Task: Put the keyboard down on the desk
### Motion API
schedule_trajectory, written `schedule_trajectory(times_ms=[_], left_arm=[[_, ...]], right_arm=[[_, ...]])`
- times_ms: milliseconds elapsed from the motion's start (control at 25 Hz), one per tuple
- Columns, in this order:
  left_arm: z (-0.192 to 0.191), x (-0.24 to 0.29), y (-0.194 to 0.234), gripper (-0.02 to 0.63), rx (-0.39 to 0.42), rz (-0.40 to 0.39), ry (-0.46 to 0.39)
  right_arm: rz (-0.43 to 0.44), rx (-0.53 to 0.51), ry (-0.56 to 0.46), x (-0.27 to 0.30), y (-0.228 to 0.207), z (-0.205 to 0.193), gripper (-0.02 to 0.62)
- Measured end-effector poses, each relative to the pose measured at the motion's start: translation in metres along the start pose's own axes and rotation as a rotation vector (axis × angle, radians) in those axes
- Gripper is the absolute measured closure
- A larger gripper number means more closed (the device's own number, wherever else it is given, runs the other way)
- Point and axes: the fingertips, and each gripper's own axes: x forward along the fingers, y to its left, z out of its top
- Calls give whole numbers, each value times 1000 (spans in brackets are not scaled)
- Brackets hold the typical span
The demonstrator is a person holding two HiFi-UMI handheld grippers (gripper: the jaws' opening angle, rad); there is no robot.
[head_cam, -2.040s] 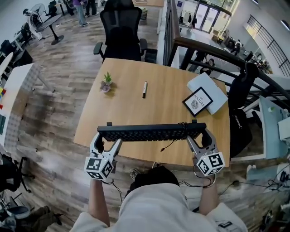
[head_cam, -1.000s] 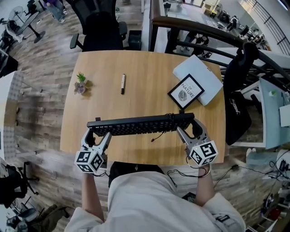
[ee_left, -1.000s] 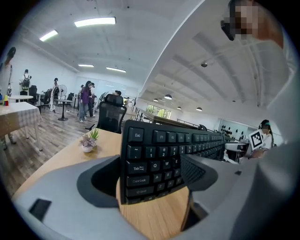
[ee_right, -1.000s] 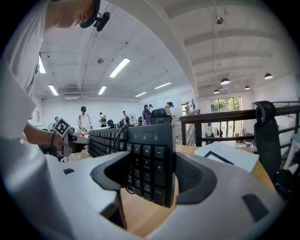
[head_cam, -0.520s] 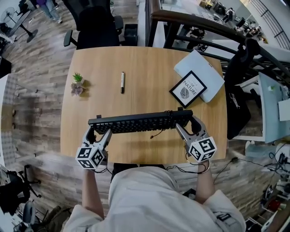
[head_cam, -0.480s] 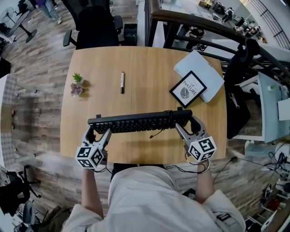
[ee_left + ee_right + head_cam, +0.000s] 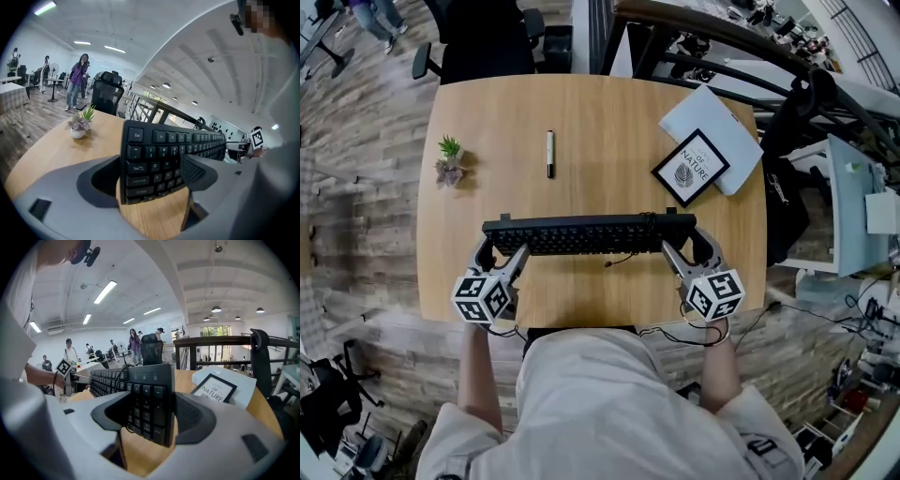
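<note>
One long black keyboard (image 7: 586, 234) hangs crosswise over the near half of the rounded wooden desk (image 7: 609, 112), keys tipped toward the person; whether its edge touches the wood I cannot tell. The left gripper (image 7: 502, 249) clamps its left end and the right gripper (image 7: 689, 249) its right end, jaws pressed against both faces. A thin black cable (image 7: 622, 257) dangles beneath. Farther off lie a slim white pen (image 7: 550, 154), a small potted plant (image 7: 448, 161) to the left, and a black-framed card (image 7: 690, 169) on a white sheet (image 7: 722, 117) at far right.
</note>
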Motion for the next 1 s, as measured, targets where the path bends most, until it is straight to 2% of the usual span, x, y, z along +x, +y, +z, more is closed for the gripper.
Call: schedule_trajectory(times_ms=[560,1000], left_arm=[[-53,39,32,207,-61,-81,175],[-65,53,45,207,-57,-89,212]], right_arm=[[-80,46,157,15,4,-51,317],[-122,114,207,20,8,-75,318]])
